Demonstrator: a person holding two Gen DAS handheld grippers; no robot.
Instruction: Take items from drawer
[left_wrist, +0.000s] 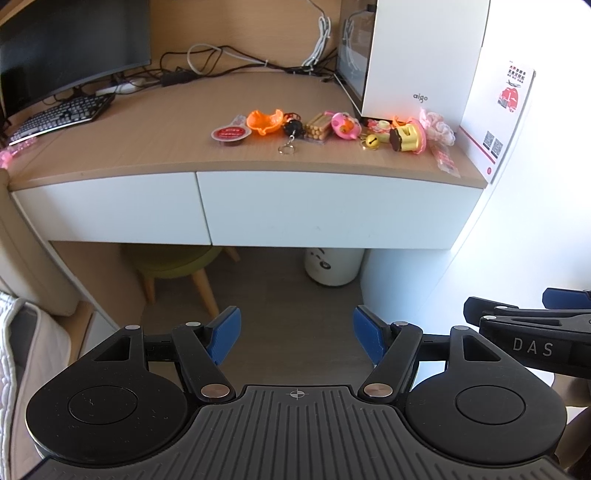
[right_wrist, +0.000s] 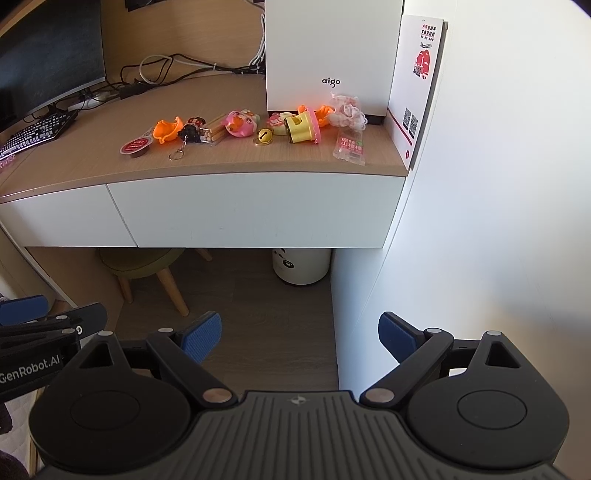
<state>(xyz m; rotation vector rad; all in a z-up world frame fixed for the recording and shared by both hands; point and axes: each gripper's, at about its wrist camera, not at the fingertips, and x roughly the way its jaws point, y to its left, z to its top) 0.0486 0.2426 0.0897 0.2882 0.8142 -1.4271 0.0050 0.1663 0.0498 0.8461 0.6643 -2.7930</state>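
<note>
Two white drawer fronts sit shut under the wooden desk; the wider right drawer (left_wrist: 332, 206) (right_wrist: 255, 208) faces both cameras. On the desk above it lie several small items: a red-lidded cup (left_wrist: 229, 134) (right_wrist: 136, 147), an orange toy (left_wrist: 265, 122) (right_wrist: 168, 130), a black keychain (left_wrist: 293, 129) (right_wrist: 187, 136), a pink toy (left_wrist: 345, 125) (right_wrist: 242, 122), a gold bell (left_wrist: 371, 141) (right_wrist: 264, 136), a yellow toy (left_wrist: 406, 136) (right_wrist: 302, 127) and a snack packet (right_wrist: 349, 149). My left gripper (left_wrist: 296, 338) and right gripper (right_wrist: 300, 338) hang open and empty, well back from the desk.
A white computer case (left_wrist: 417, 55) (right_wrist: 332, 51) and a white card (right_wrist: 417, 85) stand at the desk's right end against the wall. A monitor and keyboard (left_wrist: 62, 114) occupy the left. Below the desk are a green stool (left_wrist: 173, 264) and a white bin (left_wrist: 334, 266).
</note>
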